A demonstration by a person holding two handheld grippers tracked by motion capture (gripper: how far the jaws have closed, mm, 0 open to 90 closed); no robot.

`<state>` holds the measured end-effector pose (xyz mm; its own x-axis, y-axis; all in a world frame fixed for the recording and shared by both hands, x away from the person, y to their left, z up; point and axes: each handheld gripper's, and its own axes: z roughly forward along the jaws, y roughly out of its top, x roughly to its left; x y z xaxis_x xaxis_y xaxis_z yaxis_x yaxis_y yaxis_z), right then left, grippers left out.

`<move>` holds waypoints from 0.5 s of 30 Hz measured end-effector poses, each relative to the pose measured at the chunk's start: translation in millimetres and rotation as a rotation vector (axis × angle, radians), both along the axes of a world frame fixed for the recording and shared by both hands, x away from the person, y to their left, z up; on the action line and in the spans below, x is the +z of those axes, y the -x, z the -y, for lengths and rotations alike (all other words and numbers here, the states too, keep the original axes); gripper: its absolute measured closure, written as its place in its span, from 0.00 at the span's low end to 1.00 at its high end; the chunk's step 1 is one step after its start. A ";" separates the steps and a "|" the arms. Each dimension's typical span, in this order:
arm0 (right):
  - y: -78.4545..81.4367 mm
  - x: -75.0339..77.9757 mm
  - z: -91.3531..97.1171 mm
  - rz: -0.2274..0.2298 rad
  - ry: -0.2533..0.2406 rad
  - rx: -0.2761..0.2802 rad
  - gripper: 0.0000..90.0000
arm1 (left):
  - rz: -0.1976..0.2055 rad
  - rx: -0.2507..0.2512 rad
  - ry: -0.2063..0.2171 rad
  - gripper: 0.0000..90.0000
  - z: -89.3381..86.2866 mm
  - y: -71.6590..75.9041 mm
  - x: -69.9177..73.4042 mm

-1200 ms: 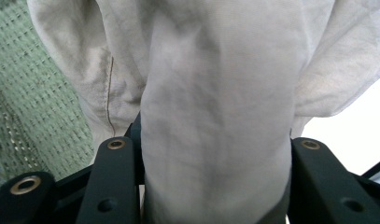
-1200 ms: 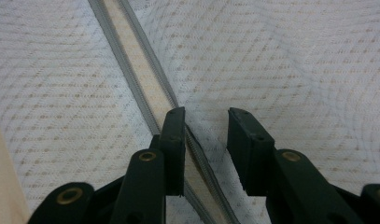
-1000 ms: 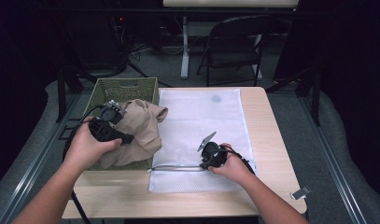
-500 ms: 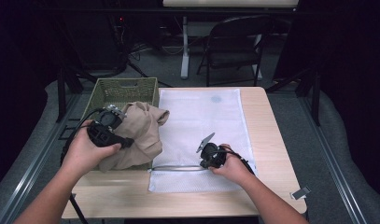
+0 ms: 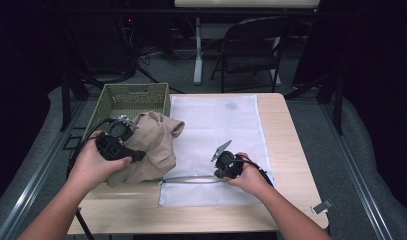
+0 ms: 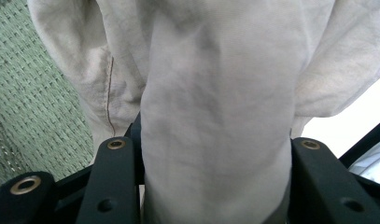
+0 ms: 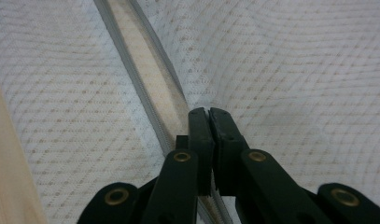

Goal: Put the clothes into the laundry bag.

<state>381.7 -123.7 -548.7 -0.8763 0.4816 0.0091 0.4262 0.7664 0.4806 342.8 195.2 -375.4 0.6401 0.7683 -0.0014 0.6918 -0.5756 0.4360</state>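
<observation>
Beige garment [image 5: 153,147] hangs bunched in your left claw [image 5: 125,141], over the left side of the surface [image 5: 286,140] where the green woven basket [image 5: 133,100] meets the white mesh laundry bag [image 5: 216,125]; in the left gripper view a thick fold of the cloth [image 6: 215,116] fills the gap between the jaws, which press on it from both sides. Judge it soft, light and floppy: it will sag and trail wherever you do not support it, so that bunched fold is a fair place to hold, and loose ends may catch on the basket rim. Your right claw [image 5: 222,161] sits near the front edge of the surface, on the bag's zipper line [image 5: 191,180]; its jaws have just been closing and now stand together, and in the right gripper view the tips [image 7: 210,116] meet right at the lip of the mesh [image 7: 281,84] beside the open zipper [image 7: 145,74]. Whether they pinch a layer of mesh you cannot tell for certain. The mesh looks thin and slippery, so it would probably lift with little effort but slide out of a shallow grip; take it close to the zipper tape, where it is stiffer. Little else crowds you: the basket stands at the back left corner, and a folding chair [image 5: 251,50] stands well beyond the far edge.
</observation>
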 end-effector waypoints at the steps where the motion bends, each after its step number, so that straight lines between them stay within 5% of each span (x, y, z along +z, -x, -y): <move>1: -0.7 1.7 0.3 0.001 0.006 0.003 0.98 | -0.002 -0.001 0.000 0.60 0.4 0.4 -0.6; 15: -11.6 12.4 0.5 0.007 -0.006 -0.024 0.98 | -0.008 -0.028 0.000 0.60 6.6 8.1 -3.7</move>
<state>393.3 -124.3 -536.3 -0.8645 0.5026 0.0058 0.4411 0.7530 0.4883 334.7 188.6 -379.1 0.6614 0.7500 -0.0066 0.6789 -0.5950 0.4303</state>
